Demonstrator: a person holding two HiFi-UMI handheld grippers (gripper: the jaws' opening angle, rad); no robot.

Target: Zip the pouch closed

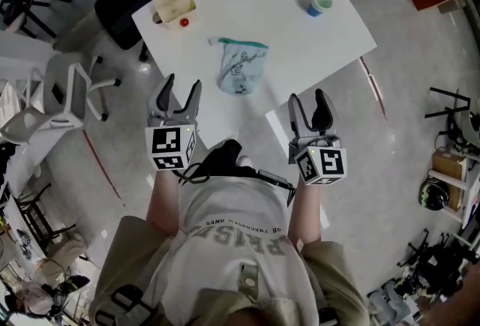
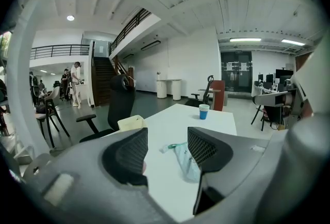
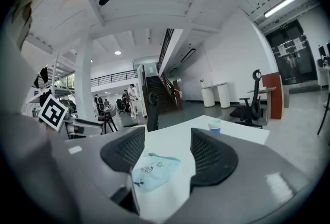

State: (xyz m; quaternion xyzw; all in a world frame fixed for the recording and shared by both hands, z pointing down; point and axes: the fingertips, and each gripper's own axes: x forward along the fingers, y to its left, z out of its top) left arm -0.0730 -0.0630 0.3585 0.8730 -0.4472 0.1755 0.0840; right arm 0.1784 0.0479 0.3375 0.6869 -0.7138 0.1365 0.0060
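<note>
Pouch [image 1: 241,66] lies flat at the middle of the white table [image 1: 300,40]. Left gripper [image 1: 182,85] and right gripper [image 1: 307,98] hover at the table's near edge, jaws spread, empty. Unpinned, the light pouch would likely slide when its zipper is pulled.

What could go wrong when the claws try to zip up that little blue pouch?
1. The pouch lies loose and floppy on the table. If only one claw tugs, it may slide or bunch up instead of zipping.
2. Its teal zipper edge faces away and looks thin, so the wide left claw or right claw, both open and empty, might pinch fabric instead.
</note>
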